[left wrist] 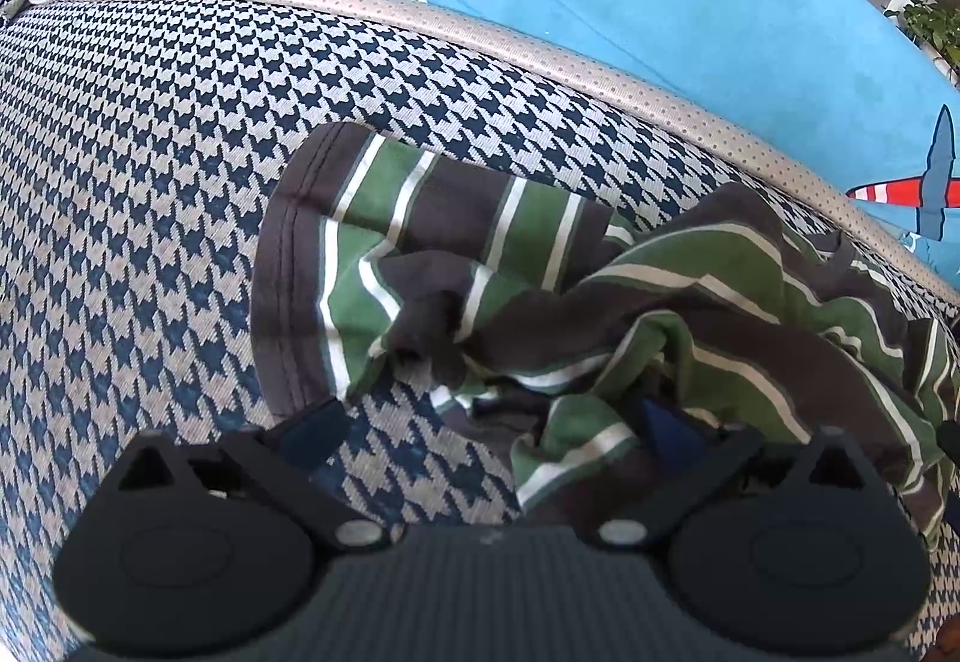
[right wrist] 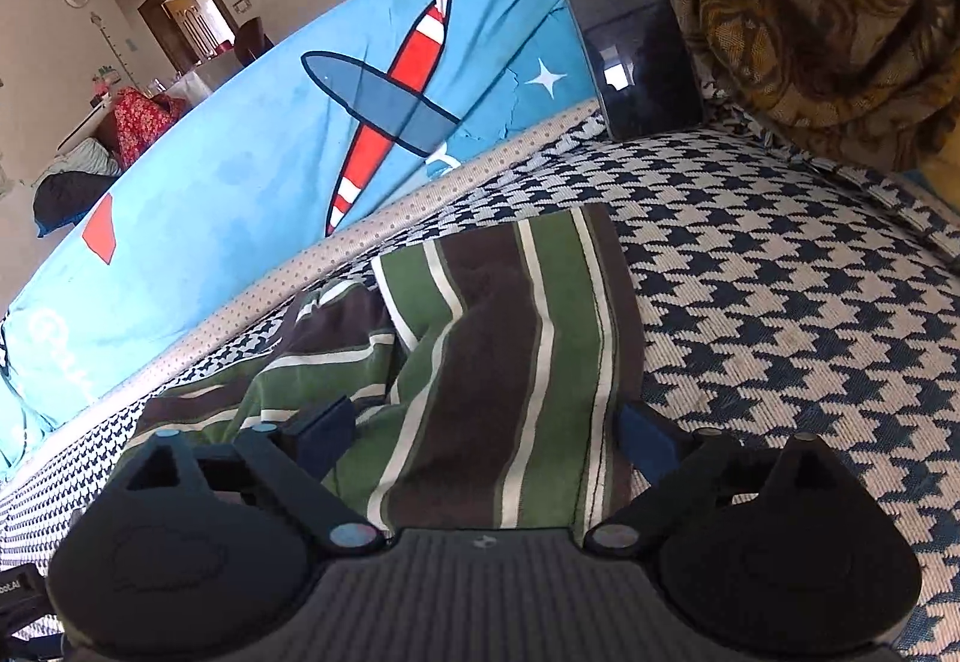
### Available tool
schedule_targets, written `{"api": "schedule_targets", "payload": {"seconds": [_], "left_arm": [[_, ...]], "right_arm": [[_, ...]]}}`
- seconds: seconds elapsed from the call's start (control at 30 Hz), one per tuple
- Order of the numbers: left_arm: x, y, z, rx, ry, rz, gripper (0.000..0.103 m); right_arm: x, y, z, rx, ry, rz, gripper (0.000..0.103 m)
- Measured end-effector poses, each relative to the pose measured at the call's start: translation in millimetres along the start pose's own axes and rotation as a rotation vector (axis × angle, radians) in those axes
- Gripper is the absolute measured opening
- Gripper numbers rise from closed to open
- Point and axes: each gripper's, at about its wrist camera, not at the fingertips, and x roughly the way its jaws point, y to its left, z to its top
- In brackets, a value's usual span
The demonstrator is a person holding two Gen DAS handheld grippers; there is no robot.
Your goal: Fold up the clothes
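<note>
Your left gripper (left wrist: 486, 422) and right gripper (right wrist: 483, 431) both hang wide apart, gripping nothing. The striped shirt (left wrist: 540, 290) lies crumpled on the houndstooth cushion (left wrist: 150, 182), near the blue backrest (left wrist: 600, 2). Pinch one bunched layer and the fold drags skewed.

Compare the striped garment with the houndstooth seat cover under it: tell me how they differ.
The striped garment has wide green and dark brown bands with thin white lines; the houndstooth seat cover repeats a small navy and white check. The garment lies crumpled in the left wrist view, while the cover is spread flat. The garment takes up only part of the cover. Both are fabric.
</note>
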Motion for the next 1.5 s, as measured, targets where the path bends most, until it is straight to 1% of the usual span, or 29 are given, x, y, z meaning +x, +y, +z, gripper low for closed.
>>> {"api": "schedule_targets", "payload": {"seconds": [0.03,0.1,0.13,0.2,0.23,0.27,0.3,0.37,0.4,0.43,0.47,0.53,0.6,0.73,0.8,0.83,0.9,0.97,1.07,1.1,1.13,1.17,1.2,1.23,1.27,1.3,1.33,1.37,1.5], "left_arm": [[0,0,0,0.001,0.001,-0.001,0.103],[0,1,-2,0.005,0.004,-0.003,0.103],[0,2,-2,0.007,0.004,-0.003,0.103],[-1,3,-3,0.010,0.004,-0.004,0.103],[-2,4,-3,0.009,0.002,-0.004,0.103],[-2,4,-4,0.010,-0.002,-0.001,0.103],[-3,4,-4,0.012,-0.009,0.003,0.103],[-5,4,-5,0.019,-0.023,0.015,0.103],[-7,3,-5,0.027,-0.032,0.023,0.103],[-9,1,-6,0.037,-0.039,0.029,0.103],[-11,0,-8,0.046,-0.045,0.034,0.103],[-14,-1,-9,0.064,-0.055,0.042,0.103],[-18,-4,-9,0.074,-0.064,0.055,0.103],[-32,-6,-11,0.056,-0.085,0.060,0.103],[-35,-1,-6,0.044,-0.096,0.063,0.103],[-36,2,-5,0.042,-0.100,0.061,0.103],[-38,2,-4,0.041,-0.101,0.055,0.103],[-36,4,-5,0.046,-0.094,0.054,0.103],[-35,3,-8,0.052,-0.083,0.049,0.103],[-36,2,-9,0.056,-0.082,0.048,0.103],[-36,2,-10,0.058,-0.084,0.050,0.103],[-36,3,-9,0.059,-0.087,0.053,0.103],[-35,4,-8,0.056,-0.088,0.056,0.103],[-35,6,-7,0.048,-0.089,0.058,0.103],[-34,8,-6,0.043,-0.088,0.060,0.103],[-33,9,-5,0.040,-0.086,0.061,0.103],[-32,9,-5,0.037,-0.084,0.062,0.103],[-31,10,-4,0.034,-0.082,0.063,0.103],[-27,13,-3,0.022,-0.074,0.066,0.103]], "right_arm": [[1,4,-1,-0.010,-0.001,0.012,0.094],[3,12,-4,-0.026,0.008,0.051,0.089],[5,16,-6,-0.040,0.016,0.054,0.081],[7,27,-10,-0.097,0.011,0.007,0.077],[8,33,-12,-0.132,0.007,-0.019,0.069],[8,35,-13,-0.154,0.000,-0.033,0.057],[8,38,-14,-0.172,-0.007,-0.043,0.051],[8,39,-15,-0.179,-0.013,-0.036,0.035],[7,39,-15,-0.179,-0.015,-0.035,0.029],[6,39,-15,-0.179,-0.017,-0.033,0.016],[4,39,-15,-0.179,-0.020,-0.031,0.012],[-2,39,-14,-0.180,-0.040,-0.037,0.008],[-10,40,-12,-0.183,-0.067,-0.047,0.007],[-27,33,-7,-0.159,-0.110,-0.080,0.006],[-36,27,-5,-0.129,-0.127,-0.105,0.006],[-41,23,-4,-0.110,-0.137,-0.125,0.003],[-50,15,0,-0.071,-0.154,-0.154,0.003],[-57,8,3,-0.036,-0.157,-0.160,0.003],[-60,0,6,0.021,-0.130,-0.164,0.004],[-58,-2,6,0.038,-0.112,-0.155,0.007],[-57,-4,5,0.056,-0.096,-0.143,0.019],[-55,-5,4,0.076,-0.089,-0.124,0.036],[-54,-6,4,0.095,-0.083,-0.103,0.044],[-54,-6,4,0.109,-0.078,-0.079,0.055],[-52,-5,4,0.114,-0.072,-0.061,0.063],[-50,-2,4,0.113,-0.066,-0.052,0.068],[-49,0,4,0.111,-0.060,-0.044,0.077],[-47,2,4,0.108,-0.054,-0.038,0.081],[-36,11,1,0.081,-0.025,-0.030,0.086]]}}
